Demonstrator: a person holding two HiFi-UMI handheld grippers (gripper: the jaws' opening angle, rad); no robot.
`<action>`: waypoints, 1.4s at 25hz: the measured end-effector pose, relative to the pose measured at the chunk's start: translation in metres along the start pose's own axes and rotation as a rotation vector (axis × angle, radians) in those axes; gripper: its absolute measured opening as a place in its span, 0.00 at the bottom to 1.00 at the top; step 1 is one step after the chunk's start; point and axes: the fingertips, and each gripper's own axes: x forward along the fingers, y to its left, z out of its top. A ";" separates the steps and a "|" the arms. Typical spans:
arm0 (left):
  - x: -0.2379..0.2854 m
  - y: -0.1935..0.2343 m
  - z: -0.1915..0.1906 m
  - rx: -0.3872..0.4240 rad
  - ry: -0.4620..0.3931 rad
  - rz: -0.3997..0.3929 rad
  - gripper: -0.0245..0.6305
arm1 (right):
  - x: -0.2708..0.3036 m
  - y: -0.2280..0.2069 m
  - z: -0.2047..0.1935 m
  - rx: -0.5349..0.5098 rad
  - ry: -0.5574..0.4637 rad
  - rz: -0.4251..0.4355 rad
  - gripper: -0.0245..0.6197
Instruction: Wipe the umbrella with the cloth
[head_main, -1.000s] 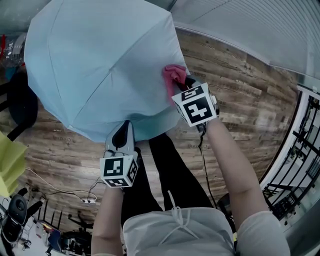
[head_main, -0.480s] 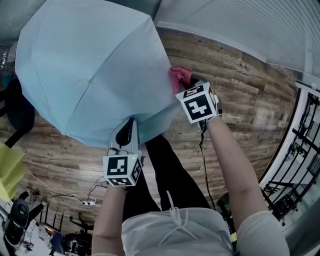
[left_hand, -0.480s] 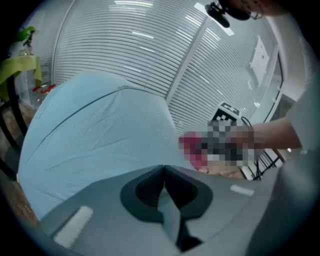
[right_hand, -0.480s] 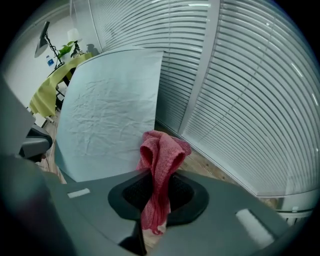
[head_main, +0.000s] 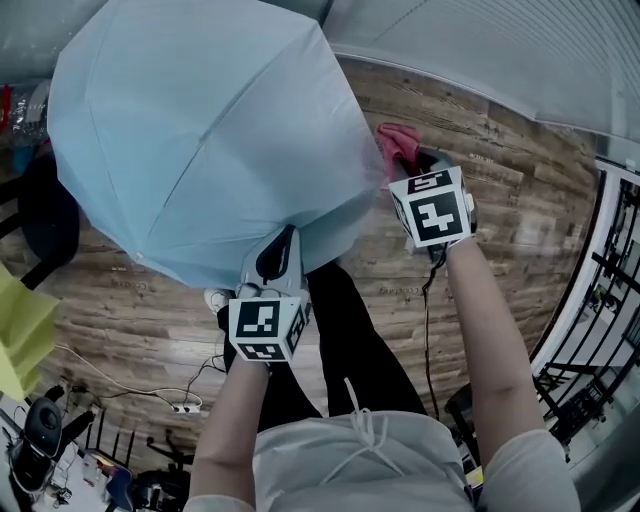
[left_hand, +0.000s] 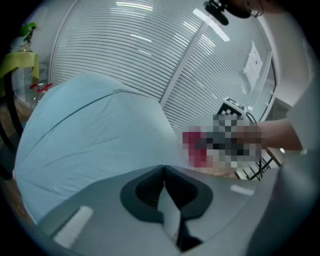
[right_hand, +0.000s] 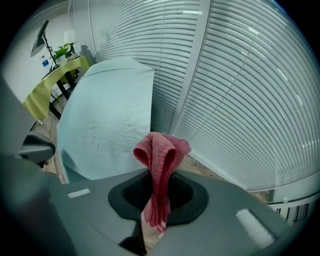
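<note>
Umbrella (head_main: 200, 130): open, pale blue, held out in front of the person above the wooden floor (head_main: 500, 150), its top turned up toward the head view; the near rim is in the left gripper (head_main: 278, 252).
Left gripper: jaws together, clamped on a fold of the umbrella's rim fabric; the left gripper view shows a pale strip pinched between them.
Cloth (head_main: 398, 145): small, red, bunched into a folded tuft and sticking up out of the right gripper (head_main: 408, 165).
Right gripper: jaws closed on the lower part of the cloth (right_hand: 161, 165), with a little of it hanging below them.
Position: the cloth sits just beside the umbrella's right edge. It looks clear of the fabric there, though I cannot be sure.
Step in hand: judged as the end of one wiping pass, at or just off the rim, with the next pass to set up.
How to do it well: bring the tuft back onto the panel higher up, toward the centre, and draw it outward along the fabric between two ribs.
Pressure: light and even, since the stretched fabric will give. Too hard a push would tilt the whole umbrella about the left grip.
Support: hold the rim taut and steady with the left gripper, and turn the umbrella to present an unwiped panel.
Risk: only the cloth should touch. The hard jaws could snag the fabric or catch a rib tip at the edge.
</note>
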 end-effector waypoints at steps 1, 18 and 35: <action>-0.006 0.004 -0.003 -0.002 -0.002 -0.008 0.05 | -0.008 0.008 0.005 0.005 -0.011 -0.015 0.13; -0.236 0.227 -0.055 0.098 0.028 0.029 0.05 | -0.081 0.353 0.090 0.067 -0.160 0.109 0.13; -0.280 0.401 -0.144 -0.023 0.077 0.141 0.05 | 0.038 0.561 0.092 0.115 -0.171 0.195 0.13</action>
